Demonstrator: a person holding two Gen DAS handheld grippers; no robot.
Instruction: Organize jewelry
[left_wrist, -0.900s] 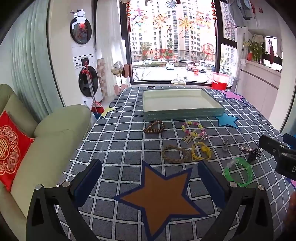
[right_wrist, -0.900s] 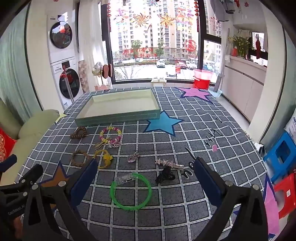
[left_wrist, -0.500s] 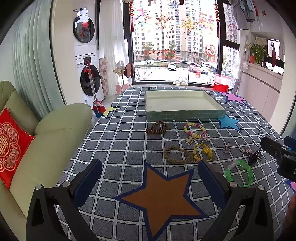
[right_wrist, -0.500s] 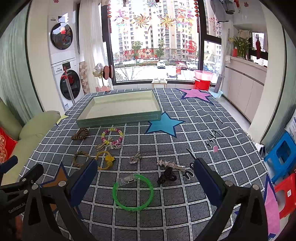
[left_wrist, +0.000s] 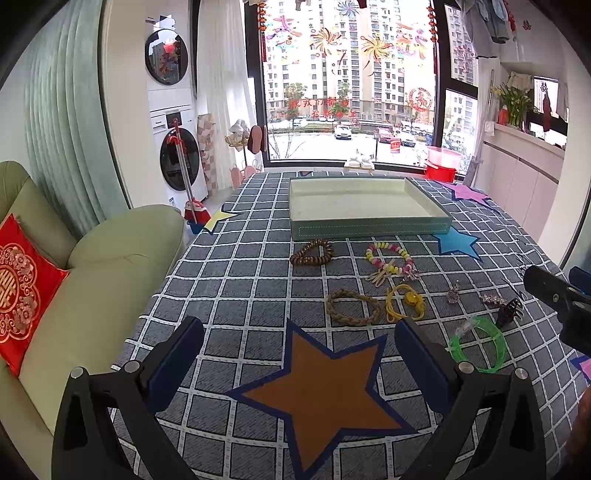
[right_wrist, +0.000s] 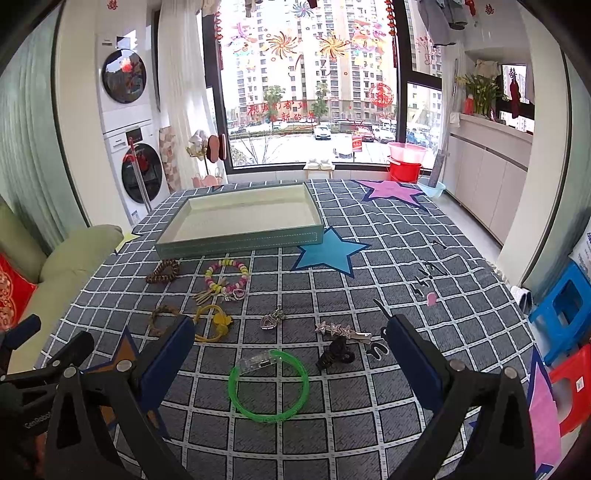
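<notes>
A pale green tray (left_wrist: 369, 229) (right_wrist: 240, 242) lies empty at the table's far side. In front of it lie a brown bead bracelet (left_wrist: 311, 253) (right_wrist: 163, 271), a pastel bead bracelet (left_wrist: 390, 258) (right_wrist: 226, 280), a braided bracelet (left_wrist: 352, 306), a yellow cord (left_wrist: 404, 301) (right_wrist: 214, 321), a heart pendant (right_wrist: 272, 319), a star hair clip (right_wrist: 341, 330), a black claw clip (right_wrist: 334, 355) and a green bangle (right_wrist: 268, 386) (left_wrist: 477, 345). My left gripper (left_wrist: 299, 354) is open over the orange star. My right gripper (right_wrist: 291, 354) is open above the green bangle.
The table wears a grey checked cloth with an orange star (left_wrist: 321, 398), a blue star (right_wrist: 327, 253) and a purple star (right_wrist: 393, 190). A sofa (left_wrist: 92, 266) with a red cushion stands left. Blue and red stools (right_wrist: 561, 306) stand right.
Both grippers have drawn back and risen slightly, so the jewellery sits a little farther off in both views. Both stay open and empty.
</notes>
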